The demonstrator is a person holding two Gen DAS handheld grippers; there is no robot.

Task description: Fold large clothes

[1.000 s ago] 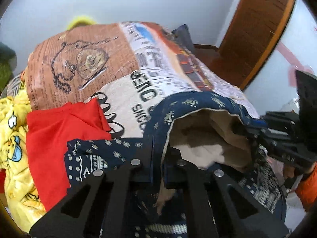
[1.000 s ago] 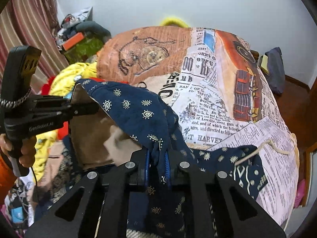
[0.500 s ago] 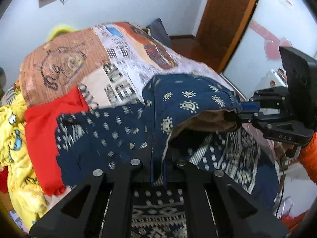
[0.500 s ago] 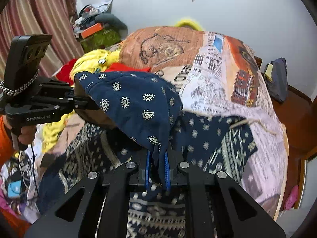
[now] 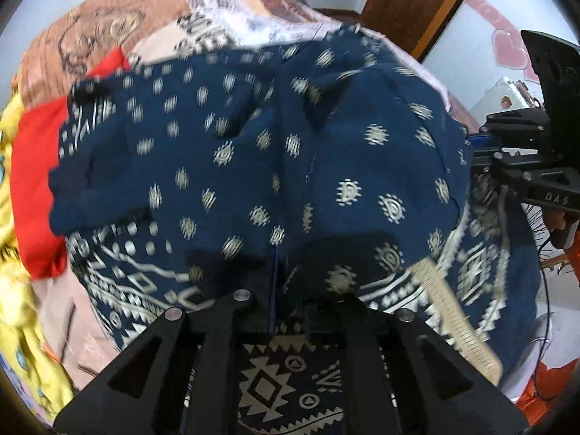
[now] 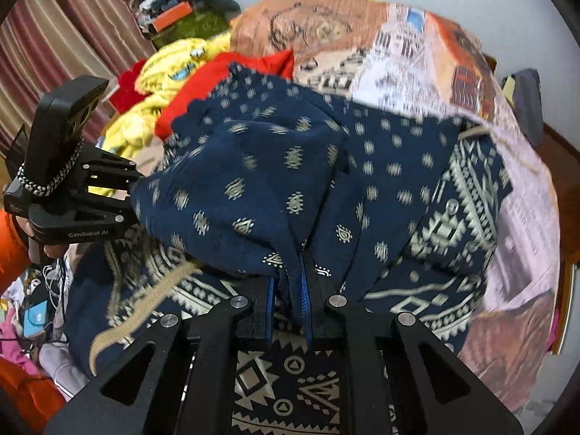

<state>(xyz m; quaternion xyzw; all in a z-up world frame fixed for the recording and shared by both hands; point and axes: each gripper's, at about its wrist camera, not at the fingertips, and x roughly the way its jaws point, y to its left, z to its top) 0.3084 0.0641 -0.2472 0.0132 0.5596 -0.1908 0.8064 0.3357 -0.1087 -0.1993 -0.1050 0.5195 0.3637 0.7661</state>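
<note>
A large navy garment (image 5: 326, 166) with cream dots and geometric bands lies spread over the bed. My left gripper (image 5: 275, 311) is shut on a fold of it, held low over the cloth. My right gripper (image 6: 288, 301) is shut on the same raised fold (image 6: 253, 181) from the other side. Each gripper shows in the other's view, the right one at the right edge (image 5: 525, 166), the left one at the left edge (image 6: 83, 195). A beige drawstring (image 5: 453, 315) hangs off the garment.
The bed carries a newspaper-print cover (image 6: 417, 58). A red garment (image 5: 32, 181) and yellow cartoon-print cloth (image 5: 21, 326) lie to the left. A wooden door (image 5: 417, 3) stands at the back right. Clutter and cables (image 6: 32, 311) sit below the left side.
Both grippers have lowered with the navy fold, from held high to close over the spread garment. The beige lining is now hidden under the fold.
</note>
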